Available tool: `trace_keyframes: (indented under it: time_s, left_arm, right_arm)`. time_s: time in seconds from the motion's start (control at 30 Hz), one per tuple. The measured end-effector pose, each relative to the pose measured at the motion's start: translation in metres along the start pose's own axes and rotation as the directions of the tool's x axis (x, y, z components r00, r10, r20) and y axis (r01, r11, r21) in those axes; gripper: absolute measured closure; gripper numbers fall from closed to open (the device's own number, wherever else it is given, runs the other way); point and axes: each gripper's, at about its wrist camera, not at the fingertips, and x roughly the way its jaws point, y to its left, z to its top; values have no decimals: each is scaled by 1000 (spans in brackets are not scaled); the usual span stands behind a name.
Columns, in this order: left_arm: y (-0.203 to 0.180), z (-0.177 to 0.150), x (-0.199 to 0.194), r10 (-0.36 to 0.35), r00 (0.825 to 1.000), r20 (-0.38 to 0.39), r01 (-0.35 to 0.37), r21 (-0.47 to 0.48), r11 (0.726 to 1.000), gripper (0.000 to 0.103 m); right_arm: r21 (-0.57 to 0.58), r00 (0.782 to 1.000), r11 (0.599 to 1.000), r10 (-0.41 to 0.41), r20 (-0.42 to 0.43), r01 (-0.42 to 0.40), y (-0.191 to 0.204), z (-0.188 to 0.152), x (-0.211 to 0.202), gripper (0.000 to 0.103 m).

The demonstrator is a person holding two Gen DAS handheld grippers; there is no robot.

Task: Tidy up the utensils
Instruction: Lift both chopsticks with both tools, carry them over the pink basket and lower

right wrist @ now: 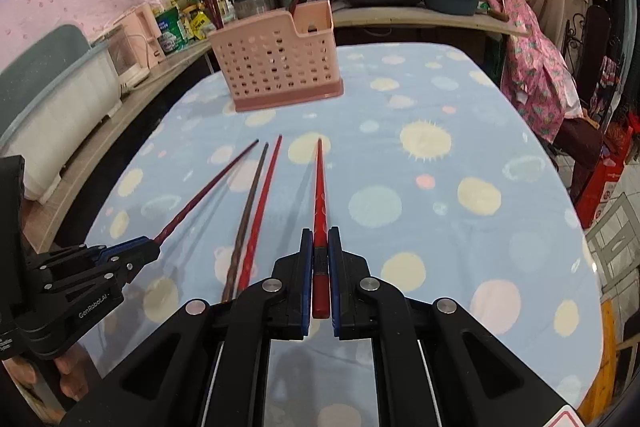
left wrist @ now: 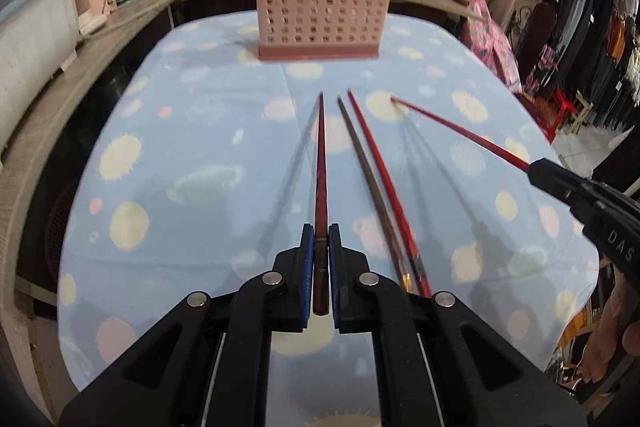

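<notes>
Visibly, "GenRobot.AI" on left tongs (right wrist: 154, 245); both tongs pinching chopsticks: left dark-red chopstick (left wrist: 321, 187), right tongs (right wrist: 320, 239) red chopstick (right wrist: 320, 203).

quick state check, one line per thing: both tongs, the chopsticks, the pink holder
left tongs: shut on a dark red chopstick
right tongs: shut on a bright red chopstick
two loose chopsticks: lying side by side on the cloth
pink holder: upright, chopsticks already inside

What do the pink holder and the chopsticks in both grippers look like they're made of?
Pink holder: moulded plastic, matt; even punched square holes. Left gripper chopstick: dark red, probably lacquered wood, patterned. Right gripper chopstick: brighter red, glossy, lacquer or plastic; can't tell which.
</notes>
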Motion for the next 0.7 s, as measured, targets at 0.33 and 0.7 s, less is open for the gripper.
trace_keyframes:
  time_s: [0.33, 0.7]
  left_arm:
    - [24, 112, -46, 24, 979, 202, -19, -28, 999, 96]
    - [36, 252, -93, 42, 900, 433, -27, -41, 999, 96]
  right_arm:
    - [-10, 984, 1000, 28, 179, -27, -4, 113, -26, 96]
    - [48, 939, 985, 146, 310, -169, -5, 238, -17, 96]
